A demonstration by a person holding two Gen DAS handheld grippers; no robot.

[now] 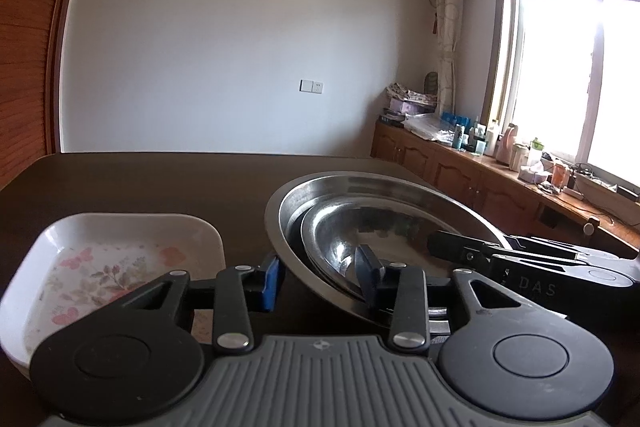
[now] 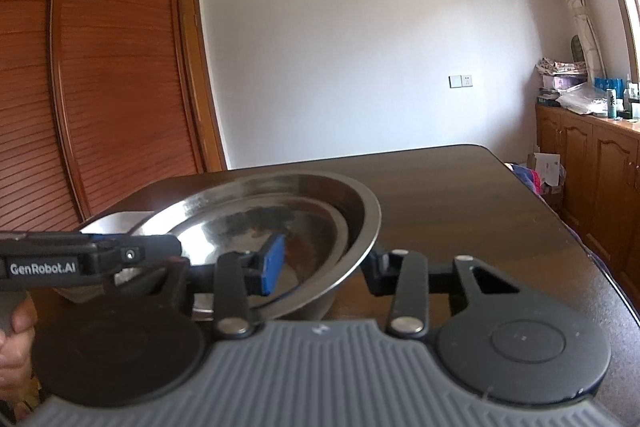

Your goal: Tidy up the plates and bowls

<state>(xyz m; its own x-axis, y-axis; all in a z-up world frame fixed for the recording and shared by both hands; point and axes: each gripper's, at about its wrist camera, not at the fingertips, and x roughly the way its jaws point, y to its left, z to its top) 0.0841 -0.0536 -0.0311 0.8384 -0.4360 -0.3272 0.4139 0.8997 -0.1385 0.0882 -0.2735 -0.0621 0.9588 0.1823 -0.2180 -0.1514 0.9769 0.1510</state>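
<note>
A large steel bowl sits on the dark table with a smaller steel bowl nested inside it. My left gripper is open and straddles the near rim of the steel bowls, one blue pad outside and one inside. My right gripper is open and straddles the large steel bowl's rim from the other side. A white floral square dish lies to the left of the bowls.
The dark table stretches beyond the bowls. A wooden wardrobe stands at the left. A wooden sideboard with bottles runs under the window at the right.
</note>
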